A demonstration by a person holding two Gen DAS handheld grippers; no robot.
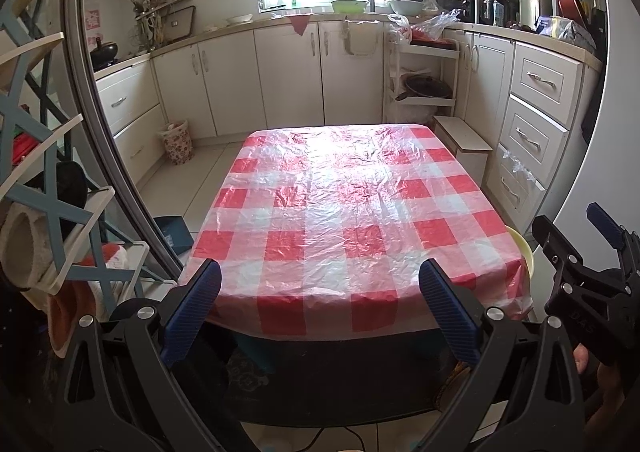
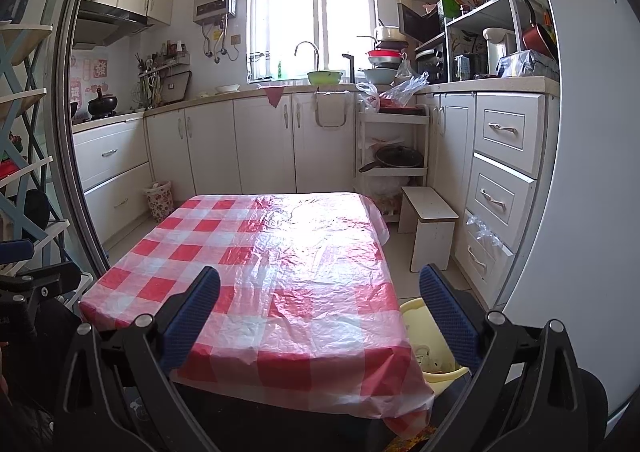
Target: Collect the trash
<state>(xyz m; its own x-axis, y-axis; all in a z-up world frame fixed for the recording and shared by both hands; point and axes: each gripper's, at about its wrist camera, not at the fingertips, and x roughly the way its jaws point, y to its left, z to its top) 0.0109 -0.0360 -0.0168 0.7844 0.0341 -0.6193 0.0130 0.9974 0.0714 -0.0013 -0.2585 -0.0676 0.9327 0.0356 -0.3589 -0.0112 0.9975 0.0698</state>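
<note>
A low table under a red-and-white checked plastic cloth fills the middle of both views, with no loose trash showing on it. My left gripper hovers open over the table's near edge, holding nothing. My right gripper is also open and empty above the near right part of the table. It also shows at the right edge of the left wrist view. A yellow plastic bin stands on the floor against the table's right side, with some scraps inside.
A floral waste basket stands by the far left cabinets. A white stool sits past the table's right corner, with drawers beside it. A blue-framed shelf rack stands at left, and a dark mat lies below the table's near edge.
</note>
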